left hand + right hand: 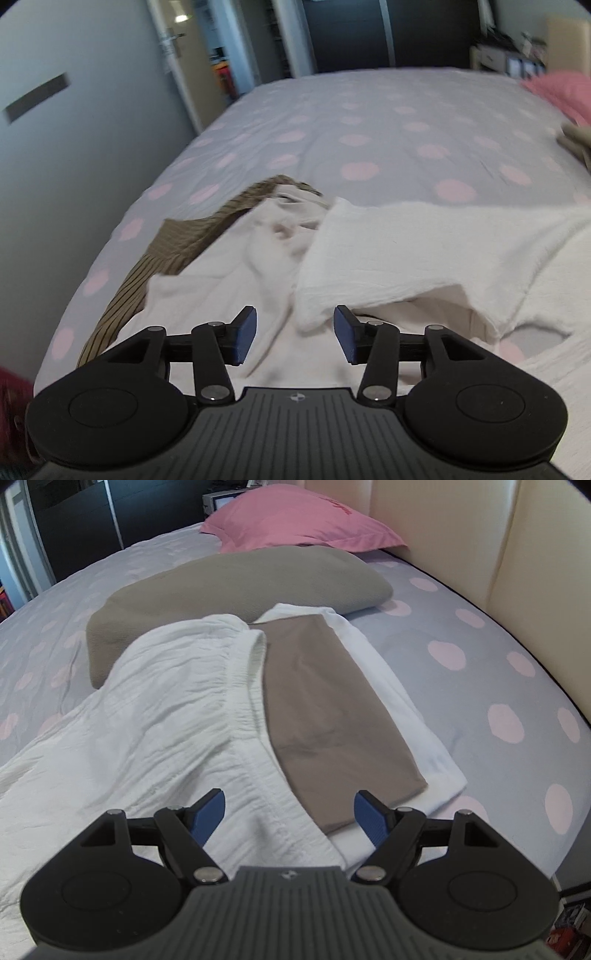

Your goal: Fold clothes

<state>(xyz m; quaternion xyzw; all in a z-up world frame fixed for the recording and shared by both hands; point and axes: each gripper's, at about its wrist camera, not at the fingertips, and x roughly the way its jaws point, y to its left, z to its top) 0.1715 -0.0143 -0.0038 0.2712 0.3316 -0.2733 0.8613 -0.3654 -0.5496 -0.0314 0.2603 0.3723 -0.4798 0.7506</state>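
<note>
On the spotted bed [480, 657] | your left gripper [294, 334] spread over white trousers [406, 251] | your right gripper [290, 818] spread, empty, above their waistband [243, 686]

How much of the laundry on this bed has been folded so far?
Done: a flat taupe folded cloth lies stacked on a folded white piece. In hand: nothing; the left gripper and right gripper are open above the crinkled white garment, spread unfolded. Left: that garment, plus a rumpled brown striped garment.
</note>
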